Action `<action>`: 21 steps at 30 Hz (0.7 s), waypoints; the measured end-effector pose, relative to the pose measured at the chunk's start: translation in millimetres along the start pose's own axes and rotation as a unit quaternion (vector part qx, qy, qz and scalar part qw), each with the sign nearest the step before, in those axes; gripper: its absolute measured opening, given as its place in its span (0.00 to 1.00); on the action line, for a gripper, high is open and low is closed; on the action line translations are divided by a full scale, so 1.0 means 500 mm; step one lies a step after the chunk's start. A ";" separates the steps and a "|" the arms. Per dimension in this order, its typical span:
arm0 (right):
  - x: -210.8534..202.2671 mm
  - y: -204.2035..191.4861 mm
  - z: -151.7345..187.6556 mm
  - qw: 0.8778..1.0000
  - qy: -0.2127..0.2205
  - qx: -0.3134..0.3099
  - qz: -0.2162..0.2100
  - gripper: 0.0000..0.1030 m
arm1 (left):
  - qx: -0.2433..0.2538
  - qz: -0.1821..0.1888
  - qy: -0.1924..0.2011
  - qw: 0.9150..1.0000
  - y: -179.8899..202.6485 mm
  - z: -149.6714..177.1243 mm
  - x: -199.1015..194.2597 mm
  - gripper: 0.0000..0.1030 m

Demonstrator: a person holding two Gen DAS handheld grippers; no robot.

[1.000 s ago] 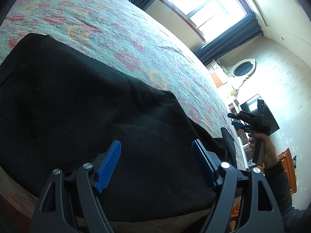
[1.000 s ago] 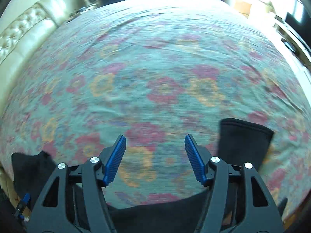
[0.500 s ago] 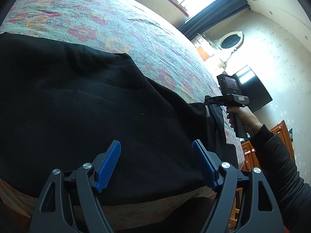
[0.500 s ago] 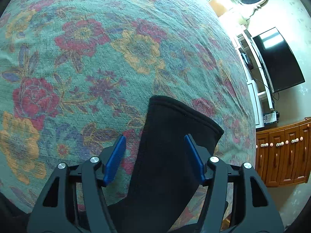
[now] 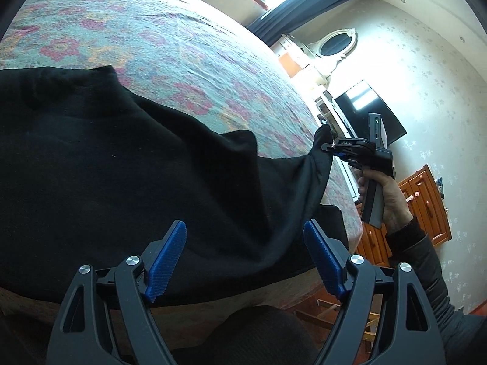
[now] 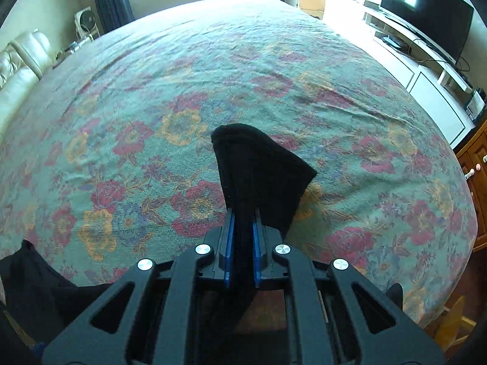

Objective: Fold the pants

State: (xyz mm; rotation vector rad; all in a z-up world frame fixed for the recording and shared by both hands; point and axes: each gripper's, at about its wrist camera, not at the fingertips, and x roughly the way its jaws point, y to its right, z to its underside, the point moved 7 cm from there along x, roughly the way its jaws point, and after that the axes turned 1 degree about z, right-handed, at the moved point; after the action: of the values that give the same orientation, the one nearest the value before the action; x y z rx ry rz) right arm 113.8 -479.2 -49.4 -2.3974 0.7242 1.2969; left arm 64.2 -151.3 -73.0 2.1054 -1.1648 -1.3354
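On the floral bedspread (image 6: pixel 274 70), black pants (image 5: pixel 127 182) lay spread along the near edge of the bed, with one leg end lifted clear of the cover. The right gripper (image 6: pixel 242 237) had its blue pads pressed narrowly together on that leg end, and the cloth stood up past the fingertips in a bunched peak. From the left wrist view, the same gripper (image 5: pixel 330 147) held the fabric up off the bedspread, so the pants rose in a taut ridge toward it. The left gripper (image 5: pixel 245 261) hung over the near part of the pants with its fingers (image 5: pixel 166 258) spread wide, holding nothing. Beyond the bedspread's far side stood a dark television (image 6: pixel 426 9).
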 end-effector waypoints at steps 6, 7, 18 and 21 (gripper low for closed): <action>-0.092 0.147 0.059 0.996 0.040 0.074 -0.035 0.09 | -0.033 0.072 -0.002 0.997 0.097 0.033 0.068 0.76; -0.096 0.163 0.069 0.995 0.043 0.081 -0.036 0.09 | -0.048 0.091 -0.003 0.995 0.117 0.041 0.081 0.76; -0.129 0.215 0.126 0.984 0.061 0.131 -0.100 0.09 | -0.244 0.132 0.008 0.961 0.131 0.070 0.191 0.78; -0.140 0.227 0.136 0.982 0.066 0.141 -0.109 0.09 | -0.271 0.120 0.018 0.955 0.108 0.077 0.191 0.81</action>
State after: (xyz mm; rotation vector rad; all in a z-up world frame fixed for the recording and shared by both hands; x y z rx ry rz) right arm -29.6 -518.9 -31.5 -2.2701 0.6124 0.8914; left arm 26.2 -255.9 -106.9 1.5390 -0.8746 -1.3090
